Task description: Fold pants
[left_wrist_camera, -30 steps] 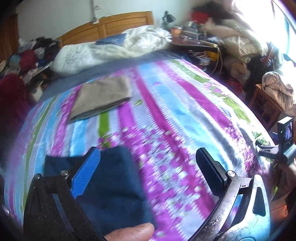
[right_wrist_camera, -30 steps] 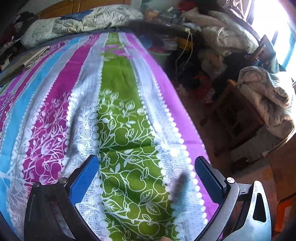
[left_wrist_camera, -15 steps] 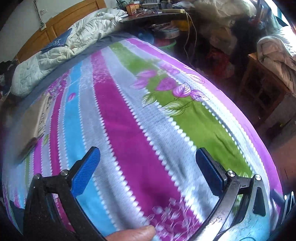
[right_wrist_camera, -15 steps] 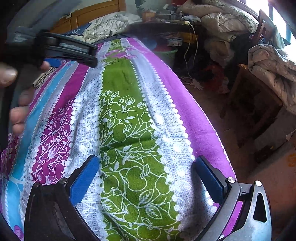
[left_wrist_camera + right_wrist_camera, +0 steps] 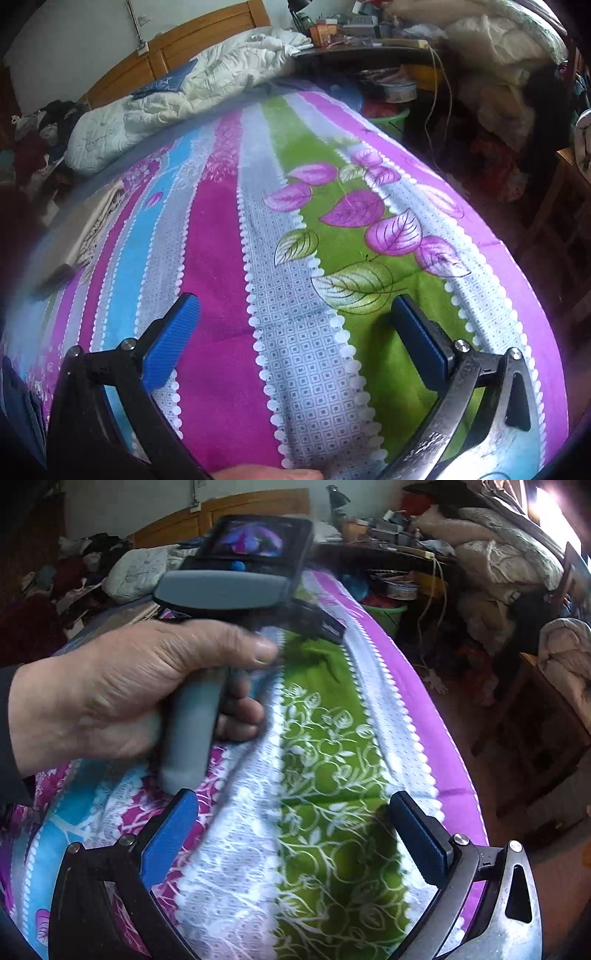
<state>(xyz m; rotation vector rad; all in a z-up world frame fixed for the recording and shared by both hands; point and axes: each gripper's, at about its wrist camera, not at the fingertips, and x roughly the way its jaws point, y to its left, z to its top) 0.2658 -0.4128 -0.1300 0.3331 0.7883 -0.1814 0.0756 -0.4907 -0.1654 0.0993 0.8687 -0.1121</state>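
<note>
My left gripper (image 5: 295,332) is open and empty, hovering over the grey and green stripes of the bed sheet (image 5: 221,240). A sliver of dark blue pants (image 5: 14,402) shows at the lower left edge. A folded beige garment (image 5: 85,229) lies further up on the left. My right gripper (image 5: 293,830) is also open with nothing between its fingers, above the green apple-print stripe. In the right wrist view a hand (image 5: 122,686) grips the grey handle (image 5: 192,720) of the left gripper, just ahead and to the left.
A crumpled white quilt (image 5: 192,92) lies against the wooden headboard (image 5: 207,44). The bed's right edge drops to a floor crowded with a green basin (image 5: 384,613), bedding piles (image 5: 509,561) and a wooden stool (image 5: 535,731).
The left gripper swung right, off the dark blue pants and the beige garment, to the green stripe. The hand holding it has come into the right wrist view. Both grippers stayed open.
</note>
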